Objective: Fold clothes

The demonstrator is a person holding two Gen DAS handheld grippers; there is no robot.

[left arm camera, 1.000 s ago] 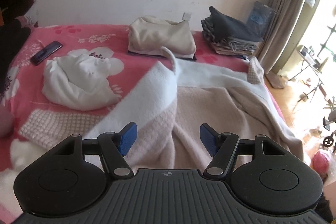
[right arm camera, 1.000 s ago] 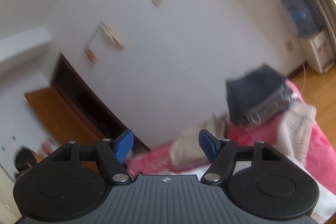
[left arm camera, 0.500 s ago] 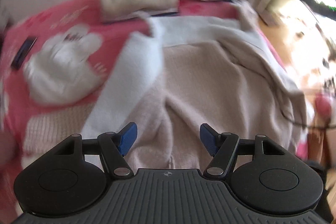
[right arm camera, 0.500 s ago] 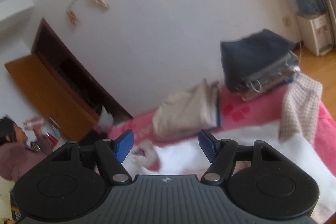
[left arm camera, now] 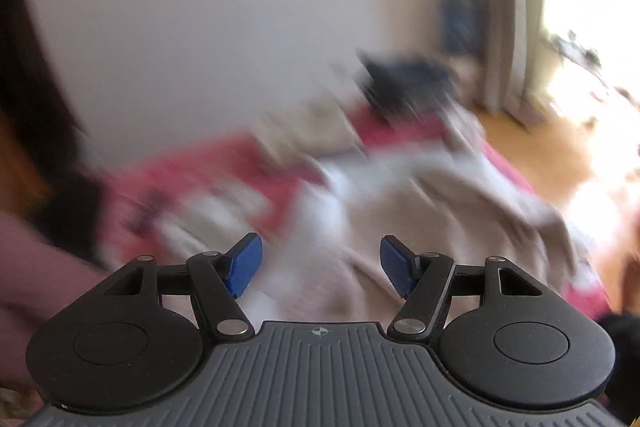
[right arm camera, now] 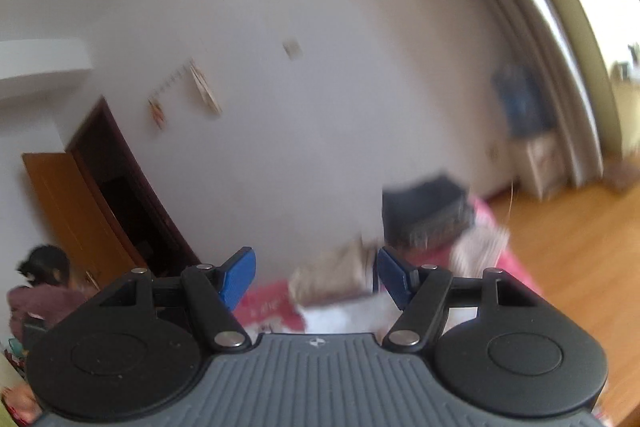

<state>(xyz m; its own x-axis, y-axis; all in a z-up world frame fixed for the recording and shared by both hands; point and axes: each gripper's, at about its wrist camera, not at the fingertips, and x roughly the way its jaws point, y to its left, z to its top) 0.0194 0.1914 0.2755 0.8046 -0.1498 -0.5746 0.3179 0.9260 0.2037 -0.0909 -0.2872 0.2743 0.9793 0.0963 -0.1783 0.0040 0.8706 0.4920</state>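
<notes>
The left wrist view is heavily blurred. A beige and white garment [left arm camera: 432, 211] lies spread on the pink bed [left arm camera: 224, 167], ahead of my left gripper [left arm camera: 321, 263], which is open and holds nothing. A folded beige garment [left arm camera: 304, 131] and a dark folded stack [left arm camera: 408, 83] sit near the wall. In the right wrist view my right gripper [right arm camera: 316, 277] is open, raised and tilted toward the wall. Past it show the folded beige garment [right arm camera: 332, 273], the dark stack [right arm camera: 424, 211] and a knitted cloth [right arm camera: 478, 247] at the bed's edge.
A person [right arm camera: 38, 291] sits at the far left by a wooden door [right arm camera: 80, 223]. A curtain [left arm camera: 504, 11] and bright window are on the right, with wooden floor [right arm camera: 580, 251] beside the bed. A water dispenser [right arm camera: 528, 131] stands against the wall.
Both grippers have swung upward, so the wall fills more of each view. The left view moved from looking down at the garment to looking across the bed. Both stayed open.
</notes>
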